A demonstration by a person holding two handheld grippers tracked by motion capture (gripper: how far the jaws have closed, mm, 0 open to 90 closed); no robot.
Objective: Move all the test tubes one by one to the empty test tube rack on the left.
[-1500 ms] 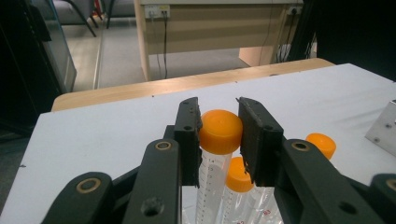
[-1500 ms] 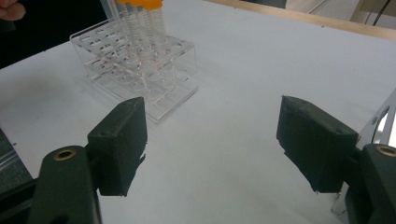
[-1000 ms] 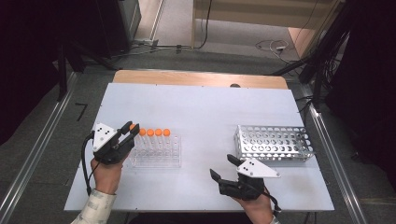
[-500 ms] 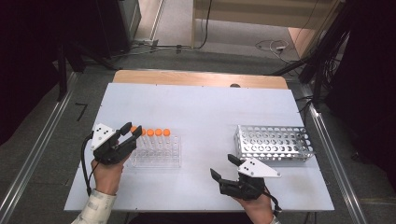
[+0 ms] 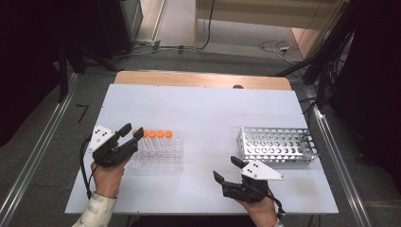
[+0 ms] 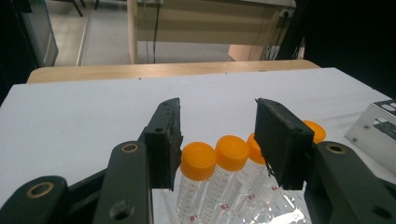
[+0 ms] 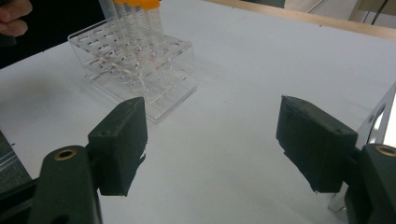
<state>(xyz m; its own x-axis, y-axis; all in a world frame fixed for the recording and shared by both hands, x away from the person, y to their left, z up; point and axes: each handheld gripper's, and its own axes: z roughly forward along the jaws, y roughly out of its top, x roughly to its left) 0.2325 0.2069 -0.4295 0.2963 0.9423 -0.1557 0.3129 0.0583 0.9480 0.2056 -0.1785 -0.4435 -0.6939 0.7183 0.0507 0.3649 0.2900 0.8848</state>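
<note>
High view: left gripper (image 5: 131, 134) at lower left, jaws just opening, apart beside the orange-capped tubes (image 5: 156, 134) in the clear rack (image 5: 160, 158) on the bench (image 5: 203, 109). Right gripper (image 5: 228, 169) at lower middle, jaws wide, empty.

Left gripper view: tubes (image 6: 201, 161) between parted jaws, untouched.

Right gripper view: rack (image 7: 140, 70) at upper left.

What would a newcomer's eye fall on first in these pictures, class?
Most likely the row of orange-capped tubes standing in the clear rack at the table's left, with the left gripper just beside them, its jaws having just been opening with nothing between them. Next, the empty metal rack at the right, beyond the open right gripper.
</note>
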